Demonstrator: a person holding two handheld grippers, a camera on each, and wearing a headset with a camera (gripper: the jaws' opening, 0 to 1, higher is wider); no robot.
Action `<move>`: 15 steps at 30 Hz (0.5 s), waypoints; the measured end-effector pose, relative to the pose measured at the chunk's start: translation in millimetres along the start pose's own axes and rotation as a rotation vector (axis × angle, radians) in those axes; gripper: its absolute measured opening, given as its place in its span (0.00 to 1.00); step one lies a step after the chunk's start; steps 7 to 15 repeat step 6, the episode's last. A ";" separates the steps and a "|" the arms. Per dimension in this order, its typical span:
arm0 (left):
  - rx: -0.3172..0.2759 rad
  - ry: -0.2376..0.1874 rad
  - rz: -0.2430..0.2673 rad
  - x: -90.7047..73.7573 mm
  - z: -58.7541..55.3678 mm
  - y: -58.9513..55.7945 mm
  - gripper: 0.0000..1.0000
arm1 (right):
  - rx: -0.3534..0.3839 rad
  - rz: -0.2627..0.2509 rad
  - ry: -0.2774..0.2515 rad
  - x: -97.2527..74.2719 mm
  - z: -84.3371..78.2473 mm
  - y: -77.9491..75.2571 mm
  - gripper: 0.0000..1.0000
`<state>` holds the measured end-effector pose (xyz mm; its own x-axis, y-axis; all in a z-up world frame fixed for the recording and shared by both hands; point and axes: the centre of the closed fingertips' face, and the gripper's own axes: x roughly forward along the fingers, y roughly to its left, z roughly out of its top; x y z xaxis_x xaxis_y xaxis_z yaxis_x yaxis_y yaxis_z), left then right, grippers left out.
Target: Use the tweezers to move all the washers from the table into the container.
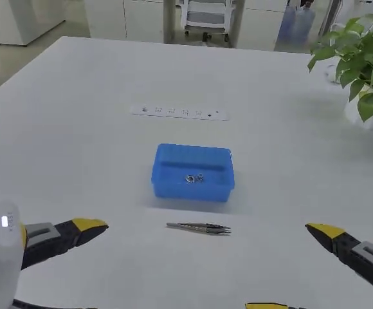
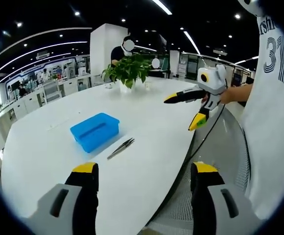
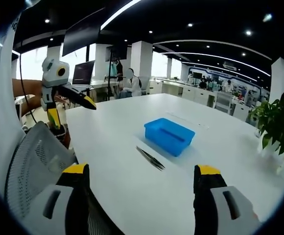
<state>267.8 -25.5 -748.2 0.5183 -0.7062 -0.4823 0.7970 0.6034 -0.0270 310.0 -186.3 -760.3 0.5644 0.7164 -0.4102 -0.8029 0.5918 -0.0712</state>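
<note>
My left gripper [image 2: 145, 169] and right gripper [image 3: 142, 169] both hang with their jaws wide apart, holding nothing. They are low over the near edge of the table [image 1: 77, 129], one on each side of the work.

The tweezers [image 1: 199, 227] lie flat on the table between them, just on the near side of the blue container [image 1: 193, 187] and not touching it. The washers [image 1: 194, 178] I can make out are a small shiny cluster on the container's floor. Any others on the white top would be too small for me to tell.

The tweezers look thin, light and stiff — smooth steel, I judge, so likely to skate or twist under a careless pinch. Lying flat, they give my jaws little to get under. I would take them about mid-length, across both arms, so my squeeze closes their tips. I cannot tell which end is the pointed one from here.

The washers should be tiny, light and slippery — easy to flick away, so a gentle, square pinch on the rim.
</note>
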 end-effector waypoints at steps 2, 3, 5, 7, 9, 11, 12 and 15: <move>0.006 -0.004 0.007 -1.1 1.3 1.9 0.82 | 0.005 -0.006 -0.007 1.4 3.0 -1.6 0.89; 0.009 -0.003 0.008 -1.5 1.4 2.1 0.82 | 0.002 -0.008 -0.008 1.7 3.8 -2.1 0.89; 0.007 -0.003 0.009 -1.7 2.2 2.5 0.82 | 0.003 -0.011 -0.018 2.4 6.9 -3.2 0.88; 0.009 -0.006 0.010 -1.6 2.7 2.7 0.82 | 0.005 -0.012 -0.021 2.4 8.0 -3.8 0.88; 0.009 -0.006 0.010 -1.6 2.7 2.7 0.82 | 0.005 -0.012 -0.021 2.4 8.0 -3.8 0.88; 0.009 -0.006 0.010 -1.6 2.7 2.7 0.82 | 0.005 -0.012 -0.021 2.4 8.0 -3.8 0.88; 0.009 -0.006 0.010 -1.6 2.7 2.7 0.82 | 0.005 -0.012 -0.021 2.4 8.0 -3.8 0.88; 0.009 -0.006 0.010 -1.6 2.7 2.7 0.82 | 0.005 -0.012 -0.021 2.4 8.0 -3.8 0.88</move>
